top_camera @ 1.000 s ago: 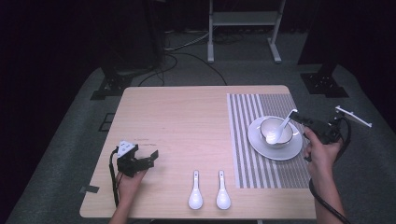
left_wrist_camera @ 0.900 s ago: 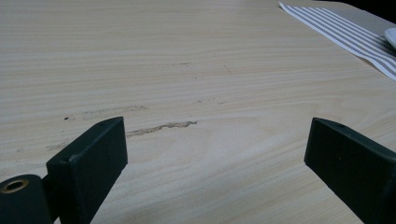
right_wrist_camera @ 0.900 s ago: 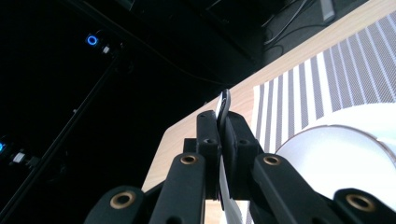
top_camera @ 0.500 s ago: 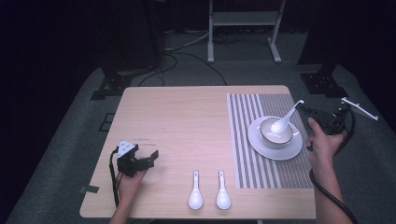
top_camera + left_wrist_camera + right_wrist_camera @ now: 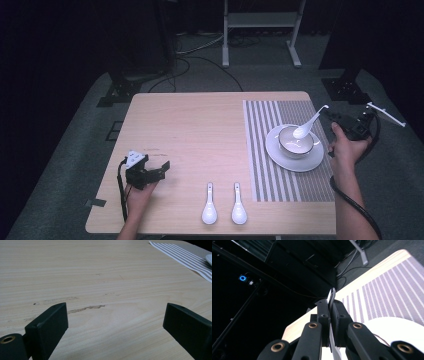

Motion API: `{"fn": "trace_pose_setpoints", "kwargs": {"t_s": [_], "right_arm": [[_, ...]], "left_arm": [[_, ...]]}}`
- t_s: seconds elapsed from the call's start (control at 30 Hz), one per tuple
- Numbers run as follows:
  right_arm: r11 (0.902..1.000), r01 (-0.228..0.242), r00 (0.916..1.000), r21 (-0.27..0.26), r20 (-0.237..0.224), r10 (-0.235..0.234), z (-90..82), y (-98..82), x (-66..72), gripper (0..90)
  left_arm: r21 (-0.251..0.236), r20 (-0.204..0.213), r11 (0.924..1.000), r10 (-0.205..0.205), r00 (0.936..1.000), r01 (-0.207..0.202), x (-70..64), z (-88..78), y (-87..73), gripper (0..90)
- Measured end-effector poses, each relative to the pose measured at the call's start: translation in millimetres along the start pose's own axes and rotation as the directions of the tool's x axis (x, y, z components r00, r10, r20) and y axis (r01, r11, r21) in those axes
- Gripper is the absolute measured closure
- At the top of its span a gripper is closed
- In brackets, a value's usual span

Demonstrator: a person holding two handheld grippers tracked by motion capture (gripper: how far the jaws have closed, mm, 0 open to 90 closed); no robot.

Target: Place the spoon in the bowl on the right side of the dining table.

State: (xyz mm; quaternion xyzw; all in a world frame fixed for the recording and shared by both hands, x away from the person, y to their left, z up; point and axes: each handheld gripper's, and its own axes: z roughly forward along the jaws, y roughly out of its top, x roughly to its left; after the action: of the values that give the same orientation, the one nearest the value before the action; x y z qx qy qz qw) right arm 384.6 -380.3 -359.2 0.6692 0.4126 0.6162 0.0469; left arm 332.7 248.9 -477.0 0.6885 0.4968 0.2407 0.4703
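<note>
My right gripper [image 5: 327, 113] is shut on the handle of a white spoon [image 5: 306, 128], at the table's right edge. The spoon slants down to the left, with its scoop hanging over a white bowl [image 5: 289, 146] that stands on a white plate [image 5: 302, 164]. In the right gripper view the jaws [image 5: 330, 305] pinch the thin handle [image 5: 333, 293] edge-on. My left gripper [image 5: 163, 170] rests near the table's front left, open with nothing in it. In the left gripper view its fingers [image 5: 51, 322] stand wide apart over bare wood.
Two more white spoons [image 5: 209, 210] [image 5: 238, 211] lie side by side near the front edge. A grey striped placemat [image 5: 275, 116] lies under the plate on the right of the wooden table [image 5: 195, 130]. Cables and metal stands sit on the floor behind.
The right gripper has moved right and slightly up with the spoon. The scoop has come up out of the bowl and now hangs above it. The left gripper has kept still.
</note>
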Motion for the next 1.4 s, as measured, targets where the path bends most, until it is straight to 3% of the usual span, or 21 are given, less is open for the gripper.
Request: {"fn": "trace_pose_setpoints", "kwargs": {"t_s": [0.47, 1.03, 1.4], "right_arm": [[0.9986, -0.035, 0.9969, -0.040, 0.069, 0.038, 0.2, 3.3, -19.3, 85.9], [0.9936, -0.108, 0.9904, -0.034, 0.083, 0.110, 9.2, -20.2, -51.7, 85.9], [0.9939, -0.109, 0.9885, -0.013, 0.104, 0.110, 19.0, -34.7, -61.8, 85.9]], "left_arm": [[-0.001, 0.001, 1.0000, 0.002, 1.0000, -0.002, -0.4, 0.1, 0.0, 4.7], [0.000, 0.001, 1.0000, 0.005, 1.0000, -0.005, -0.4, 0.0, 0.0, 4.7], [0.000, 0.001, 1.0000, 0.005, 1.0000, -0.005, -0.4, 0.0, 0.0, 4.7]]}}
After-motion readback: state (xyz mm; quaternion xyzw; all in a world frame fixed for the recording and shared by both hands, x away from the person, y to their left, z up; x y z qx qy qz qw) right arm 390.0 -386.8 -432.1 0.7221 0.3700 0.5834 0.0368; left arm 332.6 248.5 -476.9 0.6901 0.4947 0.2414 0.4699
